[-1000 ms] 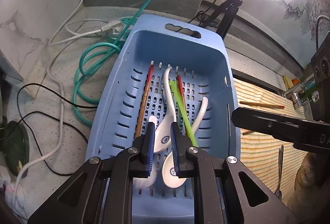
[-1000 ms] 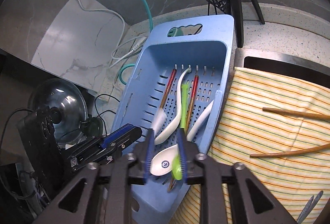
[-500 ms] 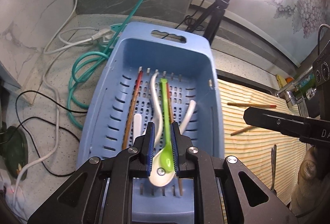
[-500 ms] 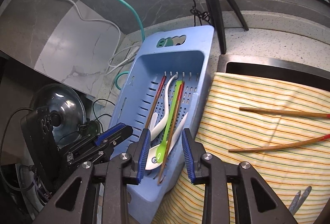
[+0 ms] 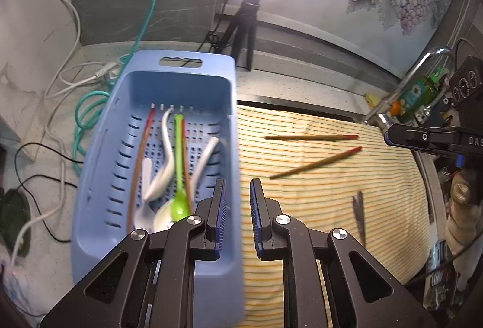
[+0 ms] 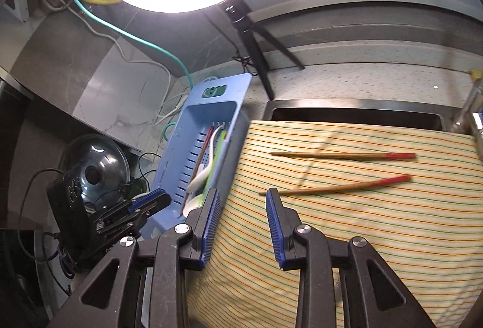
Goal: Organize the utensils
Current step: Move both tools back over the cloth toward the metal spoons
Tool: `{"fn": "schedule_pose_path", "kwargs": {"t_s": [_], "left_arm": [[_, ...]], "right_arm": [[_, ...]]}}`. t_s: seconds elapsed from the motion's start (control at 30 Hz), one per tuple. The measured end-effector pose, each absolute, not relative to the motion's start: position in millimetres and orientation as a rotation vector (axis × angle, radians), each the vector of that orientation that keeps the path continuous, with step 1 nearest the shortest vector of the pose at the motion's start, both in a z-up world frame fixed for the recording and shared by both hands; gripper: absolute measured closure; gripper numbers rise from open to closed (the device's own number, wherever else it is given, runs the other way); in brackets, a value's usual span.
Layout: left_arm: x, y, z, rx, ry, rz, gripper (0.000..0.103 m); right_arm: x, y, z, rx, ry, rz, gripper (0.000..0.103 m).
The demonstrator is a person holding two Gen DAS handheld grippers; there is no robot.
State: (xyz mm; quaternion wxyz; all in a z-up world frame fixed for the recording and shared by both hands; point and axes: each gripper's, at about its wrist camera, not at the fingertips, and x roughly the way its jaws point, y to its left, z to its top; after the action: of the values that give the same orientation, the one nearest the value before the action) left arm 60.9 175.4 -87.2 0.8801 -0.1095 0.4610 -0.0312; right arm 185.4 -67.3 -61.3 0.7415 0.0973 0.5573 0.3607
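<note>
**Two chopsticks on the cloth, both tongs empty**

Two chopsticks lie on the striped cloth (image 6: 362, 222) ahead of your right tongs (image 6: 243, 204). The nearer chopstick (image 6: 335, 185) has its bare tip just beyond your right-hand finger (image 6: 276, 225); the farther chopstick (image 6: 342, 156) lies beyond it, apart from it. Your right tongs stand wide and hold nothing.

Your left tongs (image 5: 237, 195) are parted only narrowly and are also empty, hovering over the right wall of the blue basket (image 5: 145, 86). Inside the basket, ahead and to the left of those tongs, lie a green spoon (image 5: 178, 171), white spoons (image 5: 166, 159) and two more chopsticks (image 5: 140, 159). To the right of your left tongs, on the cloth, lies a dark metal utensil (image 5: 359, 213); what kind it is cannot be told.
</note>
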Motion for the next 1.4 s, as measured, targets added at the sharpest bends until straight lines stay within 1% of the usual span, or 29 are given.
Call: {"fn": "schedule_pose_path", "kwargs": {"t_s": [0.1, 0.13, 0.17, 0.2, 0.5, 0.67, 0.9, 1.07, 1.4], "left_arm": [[49.3, 154.6, -88.2, -0.240, 0.963, -0.081, 0.088], [46.1, 146.9, -89.8, -0.242, 0.969, -0.085, 0.086], [41.9, 140.0, -91.3, -0.242, 0.977, -0.092, 0.079], [37.9, 129.9, -94.1, -0.241, 0.987, -0.099, 0.077], [2.8, 52.4, -118.9, -0.248, 1.062, -0.161, 0.077], [-12.4, 25.6, -134.9, -0.260, 1.093, -0.152, 0.077], [-29.5, 13.9, -143.1, -0.298, 1.089, -0.100, 0.077], [-37.6, 12.5, -142.8, -0.306, 1.091, -0.068, 0.077], [-41.4, 16.6, -137.9, -0.315, 1.086, -0.038, 0.077]], "right_arm": [[184.4, -92.5, -63.4, 0.211, 1.237, 0.785, 0.075], [183.5, -101.1, -66.2, 0.214, 1.247, 0.783, 0.075], [182.2, -108.5, -69.4, 0.217, 1.258, 0.785, 0.075], [181.4, -115.6, -73.3, 0.219, 1.271, 0.788, 0.075], [164.1, -159.7, -120.0, 0.195, 1.427, 0.842, 0.074], [140.6, -168.8, -144.2, 0.145, 1.527, 0.910, 0.074], [112.1, -169.8, -174.6, 0.118, 1.634, 1.000, 0.074], [104.1, -170.3, -191.7, 0.158, 1.691, 1.015, 0.074], [102.9, -149.8, -187.3, 0.182, 1.703, 1.077, 0.074]]}}
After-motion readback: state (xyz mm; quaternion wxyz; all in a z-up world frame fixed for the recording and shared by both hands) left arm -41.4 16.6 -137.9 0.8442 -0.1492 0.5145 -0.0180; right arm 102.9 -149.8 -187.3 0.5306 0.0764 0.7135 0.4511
